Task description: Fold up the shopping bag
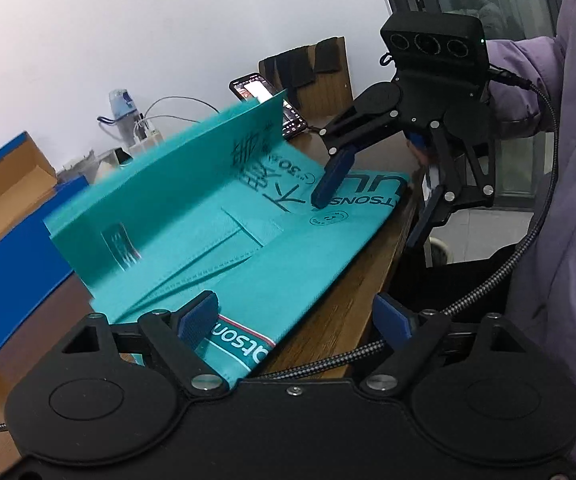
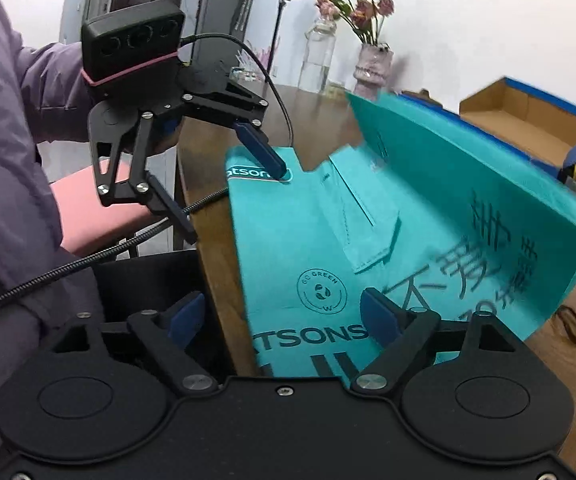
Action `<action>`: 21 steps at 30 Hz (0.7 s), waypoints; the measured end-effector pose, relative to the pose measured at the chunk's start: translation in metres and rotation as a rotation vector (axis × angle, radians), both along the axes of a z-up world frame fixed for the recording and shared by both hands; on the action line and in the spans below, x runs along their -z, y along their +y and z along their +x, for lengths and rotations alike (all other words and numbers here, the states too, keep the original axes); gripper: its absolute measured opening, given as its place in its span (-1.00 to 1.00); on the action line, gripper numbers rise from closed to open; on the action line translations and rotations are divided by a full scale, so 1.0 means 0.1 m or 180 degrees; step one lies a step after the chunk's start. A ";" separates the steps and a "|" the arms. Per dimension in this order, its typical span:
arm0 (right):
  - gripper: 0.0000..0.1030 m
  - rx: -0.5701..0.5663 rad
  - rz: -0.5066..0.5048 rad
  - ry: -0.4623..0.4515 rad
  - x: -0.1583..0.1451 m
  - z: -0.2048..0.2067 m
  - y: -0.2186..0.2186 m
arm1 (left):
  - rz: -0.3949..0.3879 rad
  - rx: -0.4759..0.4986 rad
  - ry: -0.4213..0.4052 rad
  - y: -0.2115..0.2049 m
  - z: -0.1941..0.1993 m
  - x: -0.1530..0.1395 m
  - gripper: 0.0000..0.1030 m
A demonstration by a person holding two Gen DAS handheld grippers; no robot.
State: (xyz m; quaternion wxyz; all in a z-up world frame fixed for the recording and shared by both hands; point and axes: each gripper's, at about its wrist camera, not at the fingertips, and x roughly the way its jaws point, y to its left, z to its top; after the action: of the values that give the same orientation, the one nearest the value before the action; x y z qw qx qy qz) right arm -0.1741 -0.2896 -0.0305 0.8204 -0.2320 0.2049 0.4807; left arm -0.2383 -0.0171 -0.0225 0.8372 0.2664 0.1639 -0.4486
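The teal shopping bag (image 1: 248, 240) (image 2: 307, 232) lies flat on the brown table (image 1: 347, 300) (image 2: 216, 136), along its near edge. The bag's far part (image 1: 176, 176) (image 2: 467, 184) stands up as a blurred flap. My left gripper (image 1: 293, 320) (image 2: 234, 204) is open at one end of the bag, one fingertip (image 2: 280, 172) on the logo and the other finger past the table edge. My right gripper (image 2: 284, 318) (image 1: 367, 222) is open at the other end, one finger (image 1: 329, 184) pointing down onto the printed face. Neither holds fabric.
A blue cardboard box (image 1: 8, 216) (image 2: 527, 124) stands open behind the bag. A phone (image 1: 264, 96), a water bottle (image 1: 122, 112), a vase of flowers (image 2: 371, 68) and a glass bottle (image 2: 319, 52) are on the table. A pink chair seat (image 2: 88, 208) and a purple sleeve (image 1: 567, 200) are beside it.
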 end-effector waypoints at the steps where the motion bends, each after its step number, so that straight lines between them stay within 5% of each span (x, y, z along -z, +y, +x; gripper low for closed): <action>1: 0.79 0.0041 -0.0038 -0.0006 0.01 0.00 0.03 | -0.0001 0.0000 0.0017 0.00 0.00 0.01 0.63; 6: 0.85 0.0054 -0.0479 -0.0407 0.10 -0.23 0.24 | 0.0009 0.0116 -0.0003 0.00 -0.09 0.04 0.63; 10: 0.51 0.0059 -0.0401 -0.0608 0.12 -0.36 0.15 | -0.0035 0.0115 -0.0076 0.05 -0.11 -0.04 0.63; 14: 0.49 0.0051 -0.0539 -0.1020 0.27 -0.65 0.18 | -0.0101 0.0114 -0.0120 0.11 -0.13 -0.10 0.63; 18: 0.41 0.0021 -0.0464 -0.1133 0.30 -0.81 0.10 | 0.0018 0.0147 -0.0172 0.05 -0.16 -0.07 0.63; 21: 0.17 0.0047 -0.0379 -0.1182 0.29 -0.91 0.03 | 0.0142 0.0188 -0.0242 0.00 -0.19 -0.05 0.63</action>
State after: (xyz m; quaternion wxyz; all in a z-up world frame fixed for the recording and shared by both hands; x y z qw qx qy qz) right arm -0.2649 -0.2869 -0.0593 0.8325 -0.3633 0.0798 0.4106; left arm -0.2576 -0.0176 -0.0173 0.8231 0.3065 0.1340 -0.4589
